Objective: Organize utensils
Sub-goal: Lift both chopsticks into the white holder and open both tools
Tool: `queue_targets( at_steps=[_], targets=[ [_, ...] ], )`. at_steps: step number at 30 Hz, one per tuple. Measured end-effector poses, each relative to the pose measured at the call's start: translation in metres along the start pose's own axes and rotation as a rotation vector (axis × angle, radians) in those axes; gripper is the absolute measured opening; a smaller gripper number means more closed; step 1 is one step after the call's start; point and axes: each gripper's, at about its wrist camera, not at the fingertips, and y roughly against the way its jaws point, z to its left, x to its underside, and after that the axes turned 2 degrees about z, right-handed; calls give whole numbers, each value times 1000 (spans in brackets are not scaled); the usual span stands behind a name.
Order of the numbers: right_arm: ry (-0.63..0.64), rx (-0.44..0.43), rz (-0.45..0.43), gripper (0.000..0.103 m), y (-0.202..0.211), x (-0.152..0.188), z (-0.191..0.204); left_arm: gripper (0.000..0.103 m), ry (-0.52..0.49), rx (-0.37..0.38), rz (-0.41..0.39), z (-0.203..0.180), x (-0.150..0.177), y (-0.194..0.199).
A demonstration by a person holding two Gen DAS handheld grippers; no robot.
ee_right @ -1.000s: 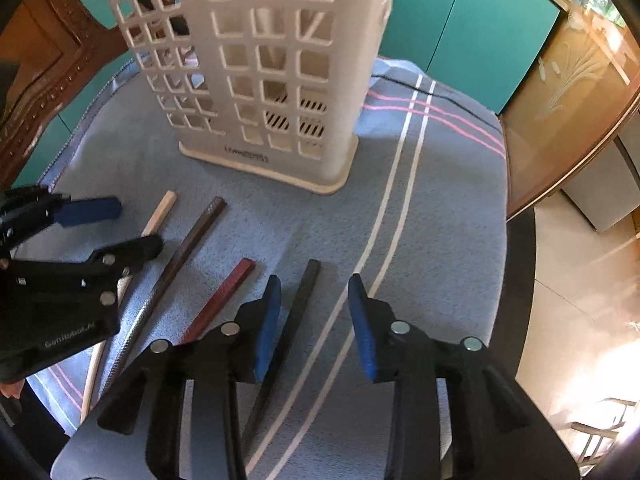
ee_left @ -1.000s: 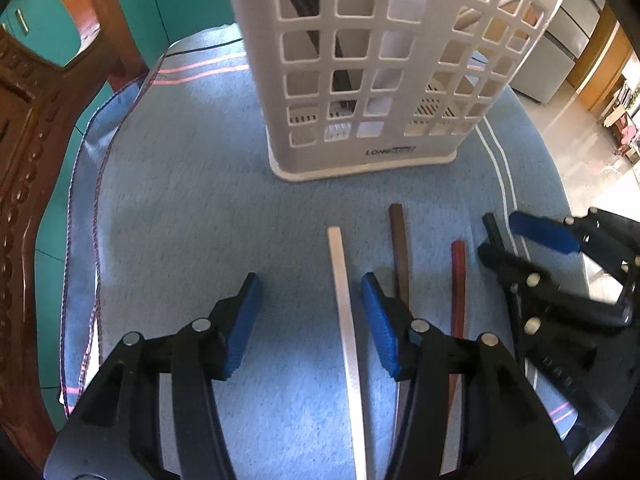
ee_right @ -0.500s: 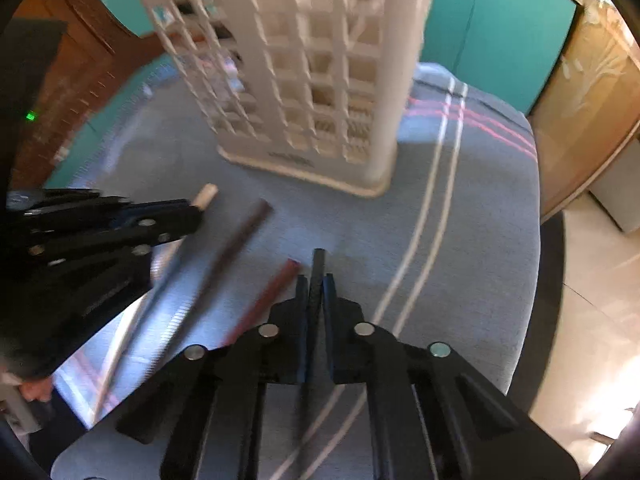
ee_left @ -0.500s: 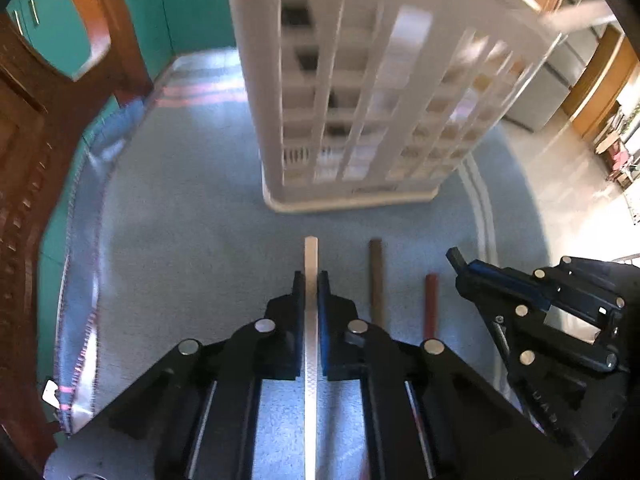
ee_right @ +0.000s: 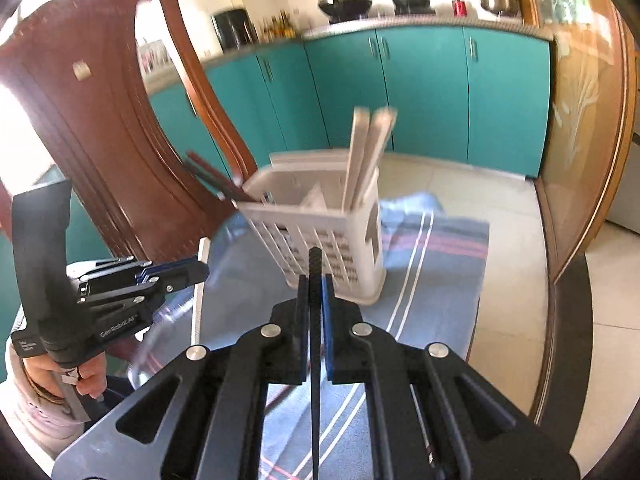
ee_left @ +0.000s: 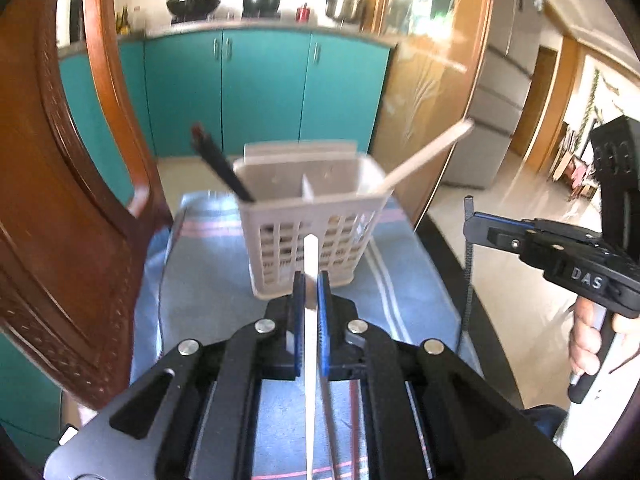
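Note:
My left gripper (ee_left: 311, 280) is shut on a white chopstick (ee_left: 311, 256) and holds it lifted, pointing at the white slotted utensil basket (ee_left: 312, 240). My right gripper (ee_right: 315, 282) is shut on a black chopstick (ee_right: 315, 264), also lifted in front of the basket (ee_right: 320, 232). The basket holds a dark chopstick (ee_left: 220, 164) at its left and a white one (ee_left: 424, 156) at its right. A dark and a red chopstick (ee_left: 352, 420) lie on the cloth under my left gripper. The right gripper also shows in the left wrist view (ee_left: 472, 220), and the left gripper in the right wrist view (ee_right: 200, 270).
A blue striped cloth (ee_left: 208, 280) covers the round table. A carved wooden chair (ee_left: 60, 220) stands close at the left. Teal cabinets (ee_left: 260, 88) and tiled floor lie beyond the table edge.
Both grippers closed on their chopsticks half a second ago and have since lifted them off the cloth, tilting up so the basket's top and the kitchen show.

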Motion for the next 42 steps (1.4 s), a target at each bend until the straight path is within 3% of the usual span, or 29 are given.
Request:
queue_targets(
  at_steps=[6, 15, 21, 25, 31, 38, 42],
  targets=[
    [7, -25, -108, 7, 31, -16, 14, 7, -14, -5, -133, -7, -24, 44],
    [-44, -17, -251, 7, 65, -65, 23, 7, 30, 0, -292, 10, -94, 98],
    [-65, -29, -351, 7, 86, -94, 24, 7, 85, -9, -402, 21, -120, 121],
    [-83, -45, -440, 7, 99, -107, 21, 7, 106, -37, -444, 29, -131, 117],
    [-150, -17, -585, 7, 109, -111, 6, 7, 143, -64, -439, 41, -142, 91],
    [-158, 69, -606, 7, 75, -111, 1, 7, 152, -67, -340, 41, -146, 49],
    [-188, 73, -652, 7, 63, -107, 0, 7, 114, -83, -293, 31, -139, 32]
  ],
)
